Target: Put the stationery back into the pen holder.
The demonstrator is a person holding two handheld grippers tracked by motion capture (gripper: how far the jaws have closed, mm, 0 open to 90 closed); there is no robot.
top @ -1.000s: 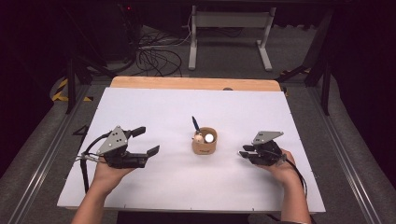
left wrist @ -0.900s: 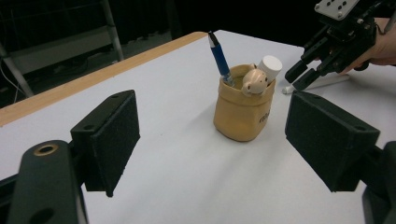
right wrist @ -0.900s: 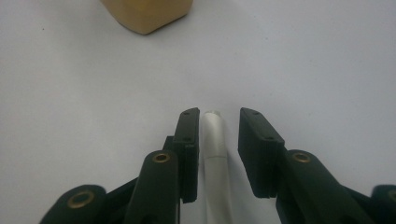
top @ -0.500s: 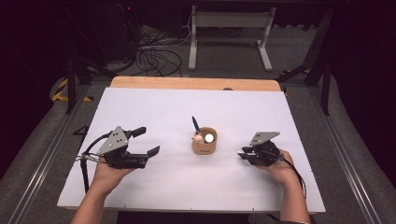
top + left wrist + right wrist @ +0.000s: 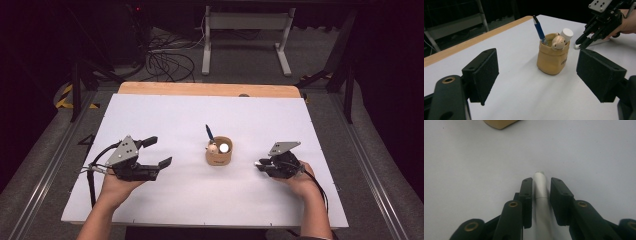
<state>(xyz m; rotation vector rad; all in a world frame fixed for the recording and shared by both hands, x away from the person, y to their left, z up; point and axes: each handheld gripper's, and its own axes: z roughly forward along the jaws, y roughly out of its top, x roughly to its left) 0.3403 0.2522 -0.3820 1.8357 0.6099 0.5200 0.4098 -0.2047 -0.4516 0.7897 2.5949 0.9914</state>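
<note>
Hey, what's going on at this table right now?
A person sits at a white table with a two-jaw gripper in each hand. The right gripper is low on the table, its jaws having just been closing around a white pen that lies flat between them. The left gripper hovers open, empty, pointing at a tan holder in the middle, which holds a blue pen, a white-capped item and a small bear figure.

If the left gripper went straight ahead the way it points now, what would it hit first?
Most likely the tan pen holder, which stands nearly centred between the left gripper's open jaws, with bare white table before it. Depth is hard to judge, but nothing else lies in that line; the right gripper sits farther off, to one side.
</note>
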